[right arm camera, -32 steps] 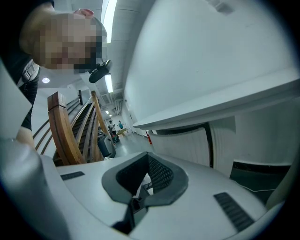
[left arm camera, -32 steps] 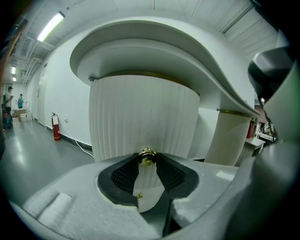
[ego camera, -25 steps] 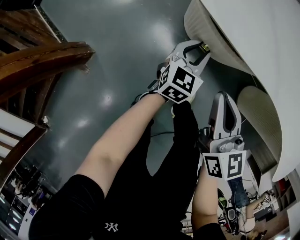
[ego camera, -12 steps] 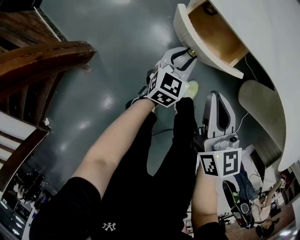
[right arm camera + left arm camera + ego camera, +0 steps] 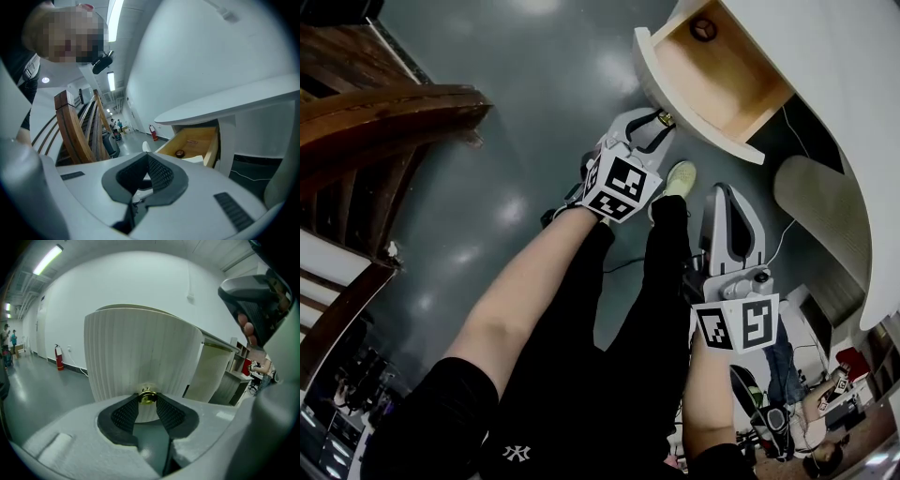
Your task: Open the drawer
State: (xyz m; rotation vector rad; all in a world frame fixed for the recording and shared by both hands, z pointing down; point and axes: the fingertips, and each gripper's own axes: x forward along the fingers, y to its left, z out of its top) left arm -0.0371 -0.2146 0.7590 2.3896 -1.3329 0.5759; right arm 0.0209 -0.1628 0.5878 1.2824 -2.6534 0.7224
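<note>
The drawer (image 5: 712, 75) of a white curved desk stands pulled out, its wooden inside showing with a small dark round thing (image 5: 703, 28) at the back. Its ribbed cream front (image 5: 140, 357) fills the left gripper view. My left gripper (image 5: 654, 125) is shut on the brass knob (image 5: 147, 397) at the front's lower edge, a pad on each side. My right gripper (image 5: 725, 192) hangs lower right of the drawer, apart from it, shut with nothing in it. The right gripper view looks past the right gripper (image 5: 146, 156) to the open drawer (image 5: 194, 140).
A wooden stair rail (image 5: 384, 112) rises at the left over the grey floor (image 5: 516, 84). The white desk top (image 5: 834, 84) and a second ribbed panel (image 5: 825, 225) are at the right. The person's legs and a shoe (image 5: 680, 178) lie under the grippers.
The drawer went from closed to pulled well out. My left gripper moved down and left in the head view with the knob in its jaws. The right gripper drifted slightly left.
</note>
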